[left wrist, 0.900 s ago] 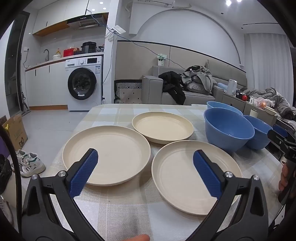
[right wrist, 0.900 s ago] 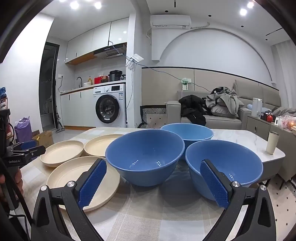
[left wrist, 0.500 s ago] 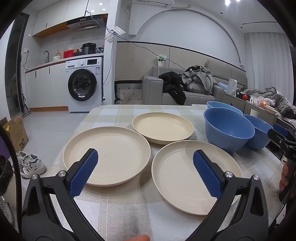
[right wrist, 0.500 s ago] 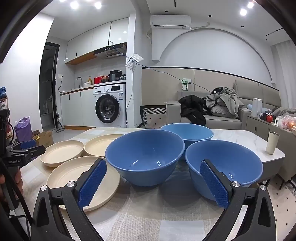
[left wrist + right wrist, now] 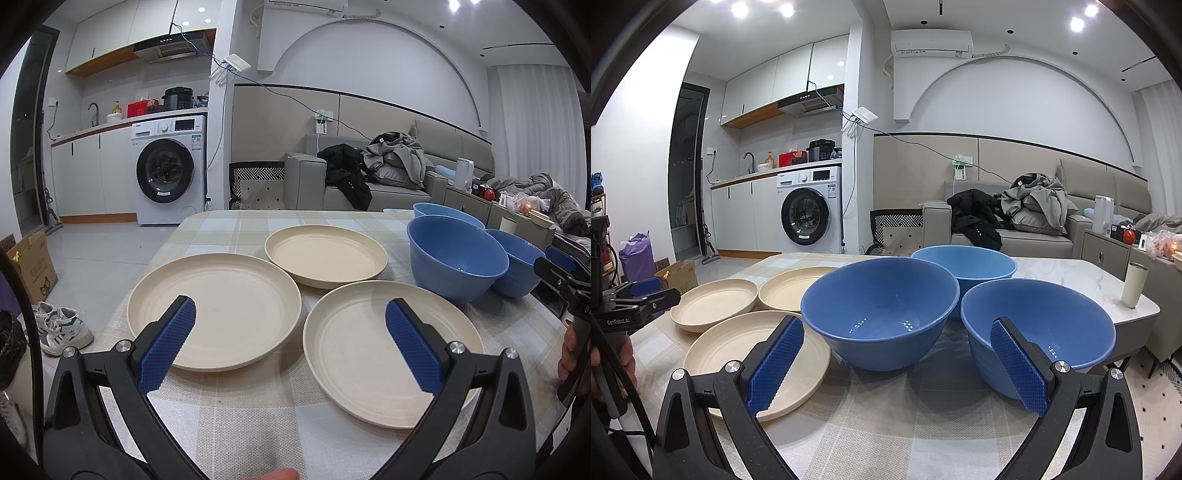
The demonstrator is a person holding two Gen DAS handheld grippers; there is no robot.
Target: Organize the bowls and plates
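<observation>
Three round cream plastic plates sit on a table with a checked beige cloth (image 5: 258, 413). The near left cream plate (image 5: 221, 306) and the near right cream plate (image 5: 369, 354) lie side by side, just apart. The far cream plate (image 5: 325, 254) sits behind them, in the middle.

To the right of the plates are three round blue plastic bowls, all standing the right way up. The big middle blue bowl (image 5: 882, 306) is next to the near right plate. The right blue bowl (image 5: 1052, 317) is close beside it, and the far blue bowl (image 5: 964, 262) sits behind the two.

The left gripper (image 5: 291, 343) is wide open above the two near plates and holds nothing. The right gripper (image 5: 897, 363) is wide open too, in front of the bowls, and holds nothing.

Far behind are a white washing machine (image 5: 170, 170) and a grey sofa with clothes piled on it (image 5: 373, 177).
</observation>
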